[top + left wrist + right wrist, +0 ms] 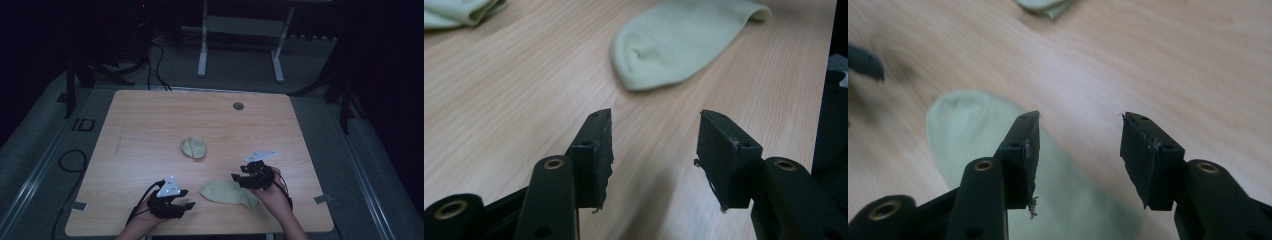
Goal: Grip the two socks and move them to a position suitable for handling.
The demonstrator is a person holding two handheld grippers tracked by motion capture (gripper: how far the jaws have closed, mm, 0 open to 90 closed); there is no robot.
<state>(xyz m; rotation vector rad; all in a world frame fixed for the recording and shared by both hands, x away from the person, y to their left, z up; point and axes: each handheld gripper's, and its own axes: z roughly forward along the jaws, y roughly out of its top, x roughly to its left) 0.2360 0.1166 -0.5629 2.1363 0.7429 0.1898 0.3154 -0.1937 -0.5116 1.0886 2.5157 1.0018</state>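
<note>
Both grippers — left gripper, right gripper — spread, empty; flat sock near table's front edge unfolded, bundled sock mid-table looks done.

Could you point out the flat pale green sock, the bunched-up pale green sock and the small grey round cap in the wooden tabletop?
flat pale green sock (227,192), high view, middle of its foot.
bunched-up pale green sock (194,148), high view, its centre.
small grey round cap (238,106), high view, its centre.
</note>
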